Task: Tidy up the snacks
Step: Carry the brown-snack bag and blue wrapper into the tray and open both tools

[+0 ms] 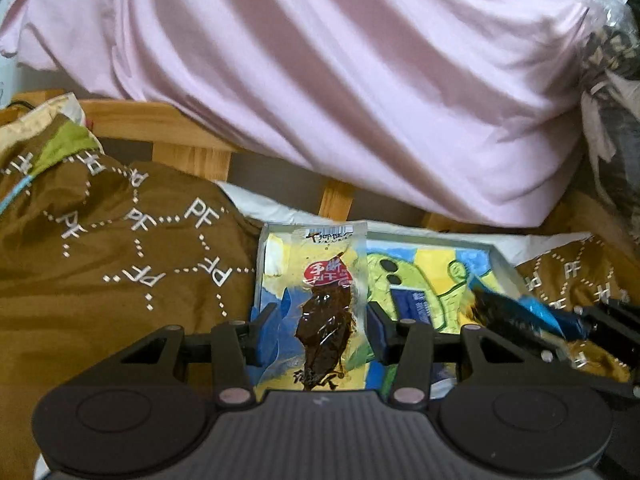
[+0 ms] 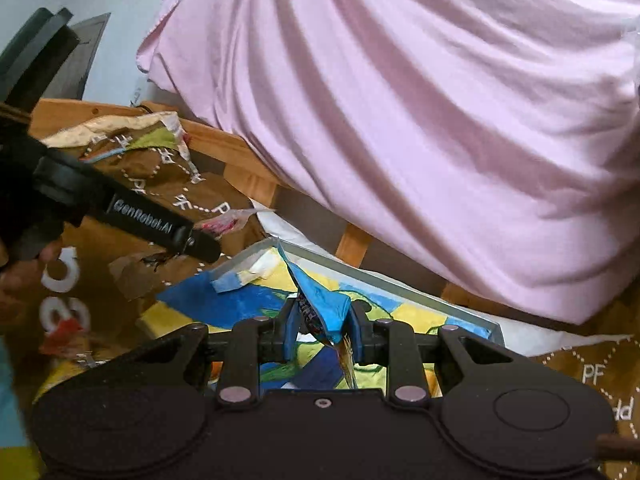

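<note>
Left hand-held gripper (image 1: 322,332) pinches clear dried-meat packet (image 1: 326,308); right hand-held gripper (image 2: 323,334) clamps blue snack packet (image 2: 324,304); both above painted tray (image 2: 400,284); neither stowed yet, sorting seems mid-way

Brown cloth (image 1: 120,280) w/ painted tray (image 1: 436,276) lying on it.

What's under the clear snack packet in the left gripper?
Behind the clear snack packet in the left gripper lies the painted tray, colours showing through. The dark snack piece hides what's directly behind it.
</note>
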Motion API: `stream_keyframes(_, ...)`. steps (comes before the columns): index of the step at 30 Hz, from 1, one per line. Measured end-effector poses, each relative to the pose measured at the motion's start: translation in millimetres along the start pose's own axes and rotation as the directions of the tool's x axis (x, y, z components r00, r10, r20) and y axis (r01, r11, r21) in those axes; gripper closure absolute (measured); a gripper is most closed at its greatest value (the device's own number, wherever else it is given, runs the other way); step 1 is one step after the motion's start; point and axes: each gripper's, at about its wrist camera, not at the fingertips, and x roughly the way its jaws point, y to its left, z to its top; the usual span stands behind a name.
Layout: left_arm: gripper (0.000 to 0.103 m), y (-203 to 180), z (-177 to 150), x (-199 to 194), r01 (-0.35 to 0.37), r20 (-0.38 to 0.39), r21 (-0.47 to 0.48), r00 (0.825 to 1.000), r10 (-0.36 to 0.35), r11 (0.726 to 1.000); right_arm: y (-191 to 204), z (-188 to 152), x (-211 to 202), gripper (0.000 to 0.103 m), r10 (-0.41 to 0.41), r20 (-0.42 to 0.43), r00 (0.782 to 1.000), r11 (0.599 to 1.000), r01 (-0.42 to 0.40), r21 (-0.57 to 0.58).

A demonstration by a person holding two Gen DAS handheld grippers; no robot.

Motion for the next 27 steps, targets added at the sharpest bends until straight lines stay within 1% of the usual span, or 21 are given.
stream_keyframes(3,0.053,1.8,-2.2,18.4,0.004,-0.022,-0.003,1.0,-0.004,1.0,-1.5,-6.0,23.1,0.075,0.001,-0.017,1.0,1.0,-0.001,-0.007)
stream_keyframes(6,0.053,2.3,-5.8,32.8,-0.001,-0.045,0.014,0.999,0.002,1.0,-1.5,-14.2,44.5,0.075,-0.003,-0.043,0.999,1.0,0.003,-0.018)
stream_keyframes(11,0.053,3.1,-11.4,46.4,-0.011,-0.084,0.019,0.996,0.012,1.0,-3.7,-25.8,69.4,0.075,0.004,-0.095,0.995,1.0,-0.003,0.01)
stream_keyframes(14,0.053,0.8,-13.5,50.7,-0.018,-0.096,0.039,0.995,0.021,0.999,-0.8,-28.6,74.4,0.074,0.01,-0.1,0.995,1.0,-0.009,0.009)
stream_keyframes(20,0.053,1.3,-16.2,56.4,-0.016,-0.135,0.028,0.991,0.02,0.999,0.6,-28.3,75.9,0.072,0.051,-0.128,0.99,0.998,-0.047,0.031)
stream_keyframes(21,0.053,1.2,-16.2,56.7,-0.017,-0.142,0.028,0.99,0.021,0.999,0.3,-27.4,75.7,0.071,0.057,-0.132,0.99,0.998,-0.052,0.037)
stream_keyframes(23,0.052,0.8,-16.3,57.7,-0.014,-0.158,0.027,0.987,0.018,1.0,-1.7,-25.3,75.8,0.067,0.096,-0.153,0.984,0.994,-0.086,0.07)
stream_keyframes(25,0.052,0.2,-16.4,58.2,-0.015,-0.168,0.023,0.986,0.018,1.0,-1.3,-23.8,73.9,0.066,0.105,-0.156,0.982,0.992,-0.093,0.086)
stream_keyframes(27,0.052,0.0,-16.1,58.9,-0.017,-0.179,0.022,0.984,0.021,1.0,-0.3,-21.5,72.9,0.062,0.115,-0.166,0.979,0.991,-0.1,0.093)
